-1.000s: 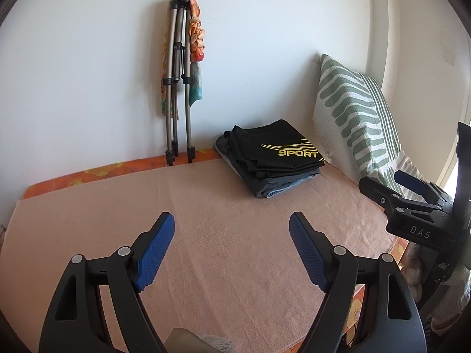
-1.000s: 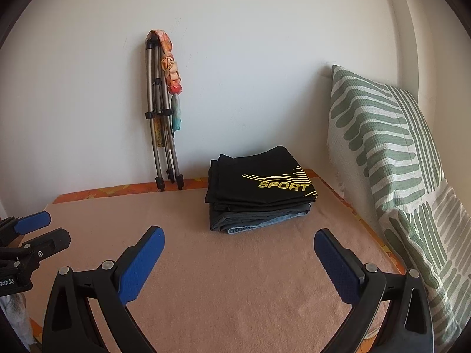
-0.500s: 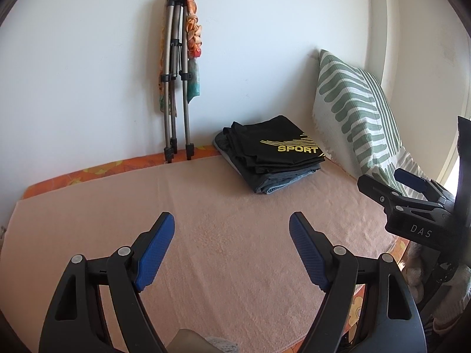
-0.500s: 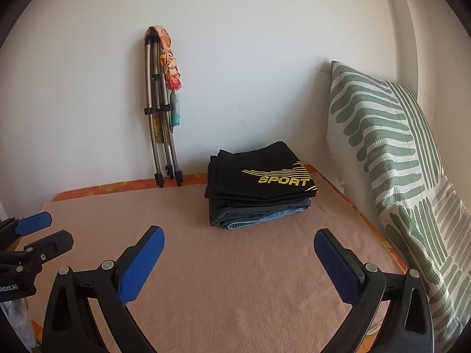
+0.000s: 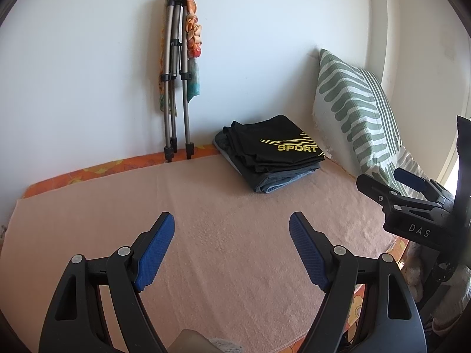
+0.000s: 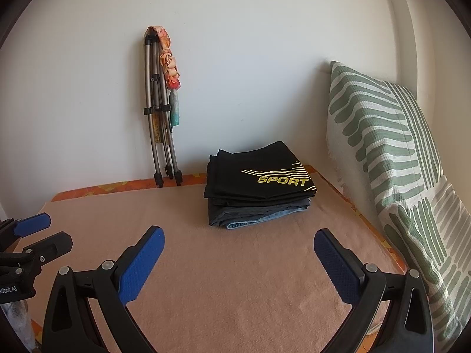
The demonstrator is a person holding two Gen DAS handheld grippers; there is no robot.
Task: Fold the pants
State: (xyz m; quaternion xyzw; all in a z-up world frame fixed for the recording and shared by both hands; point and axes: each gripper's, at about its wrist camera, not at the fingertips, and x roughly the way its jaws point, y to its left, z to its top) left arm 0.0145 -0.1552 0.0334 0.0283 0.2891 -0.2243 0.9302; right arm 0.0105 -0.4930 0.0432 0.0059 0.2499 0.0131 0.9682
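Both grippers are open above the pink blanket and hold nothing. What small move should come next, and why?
Probably stay clear of the pile. The black SPORT pants already lie folded on the stack of folded clothes; the left gripper and right gripper stand open and empty over the pink blanket. No unfolded pants show, so fetching another pair seems the next step.

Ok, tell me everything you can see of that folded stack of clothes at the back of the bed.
The folded stack lies flat on the pinkish blanket near the back wall, close to the green-striped pillow, though contact with it is unclear. On top is a black garment with yellow lines and the word SPORT; beneath it are darker folded layers, and a blue denim piece at the bottom. Edges are roughly aligned, slightly fanned at the left. Neither gripper touches it.
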